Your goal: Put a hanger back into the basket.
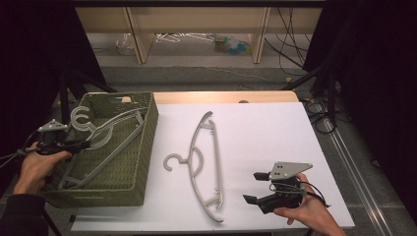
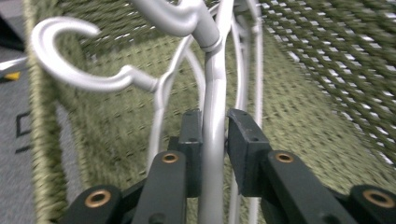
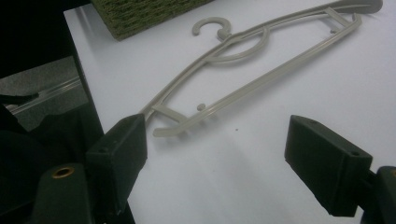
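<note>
A green woven basket [image 1: 147, 147] stands at the table's left and holds two grey plastic hangers [image 1: 115, 129], their hooks up at its far left corner. My left gripper [image 1: 82, 144] reaches in over the basket's left rim. In the left gripper view its pads [image 2: 192, 135] lie against the arm of one hanger [image 2: 212, 84], just below its hook. The second hanger's hook [image 2: 70, 70] curls to the left. A third grey hanger [image 1: 206, 162] lies flat on the white table. My right gripper [image 1: 254, 188] rests open near the front edge, right of that hanger [image 3: 261, 60], with nothing between its jaws.
The white tabletop [image 1: 265, 128] stretches right of the basket [image 3: 140, 14]. Beyond the table are a wooden shelf frame [image 1: 196, 29], cables and clutter on the floor. Dark curtains and stand legs flank both sides.
</note>
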{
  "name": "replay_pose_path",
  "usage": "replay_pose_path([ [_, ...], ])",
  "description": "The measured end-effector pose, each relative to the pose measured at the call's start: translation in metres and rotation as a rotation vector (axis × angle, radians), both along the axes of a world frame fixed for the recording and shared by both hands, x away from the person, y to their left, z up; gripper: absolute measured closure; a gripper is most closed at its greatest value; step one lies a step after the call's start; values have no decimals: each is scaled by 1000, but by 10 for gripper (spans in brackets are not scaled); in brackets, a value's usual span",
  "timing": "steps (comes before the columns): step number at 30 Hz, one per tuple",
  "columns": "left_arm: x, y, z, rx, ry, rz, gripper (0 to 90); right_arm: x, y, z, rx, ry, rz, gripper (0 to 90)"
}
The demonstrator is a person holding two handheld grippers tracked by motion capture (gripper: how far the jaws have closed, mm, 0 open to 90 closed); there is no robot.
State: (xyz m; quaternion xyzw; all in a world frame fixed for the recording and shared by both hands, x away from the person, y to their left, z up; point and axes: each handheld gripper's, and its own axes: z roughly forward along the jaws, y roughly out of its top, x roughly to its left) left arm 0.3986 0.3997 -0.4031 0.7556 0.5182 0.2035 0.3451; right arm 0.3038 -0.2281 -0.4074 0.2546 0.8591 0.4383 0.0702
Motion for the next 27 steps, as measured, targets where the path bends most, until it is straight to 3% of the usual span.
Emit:
replay_pose_path([
  [2,0,1,-1,19,6,12,739,0,0,0,1,0,1,221],
  [3,0,3,1,73,21,3,731,0,0,0,2,0,2,221],
  [4,-1,2,2,105,24,30,719,0,0,0,2,1,2,221],
  [6,-2,4,3,94,10,59,667,0,0,-1,2,1,-3,221],
  [8,-4,4,6,101,-19,32,645,0,0,-1,5,7,-2,221],
  [10,-8,1,10,117,-40,40,596,1,-1,-2,4,0,-2,222],
  [12,-12,-2,15,86,-57,24,581,1,-1,-2,7,8,-5,221],
  [13,-14,-6,15,48,-87,42,568,1,-1,-3,6,11,1,222],
  [14,-16,-7,17,52,-89,33,550,1,-1,-3,7,13,3,221],
  [17,-25,-21,23,-49,-137,48,474,2,-1,-4,9,9,-3,221],
  [20,-34,-34,29,-115,-162,22,417,2,-1,-5,22,14,-11,205],
  [23,-45,-53,35,-140,-202,-20,382,4,-1,-7,39,15,-20,203],
  [27,-55,-75,39,-151,-221,-60,333,4,-1,-8,41,16,-32,196],
])
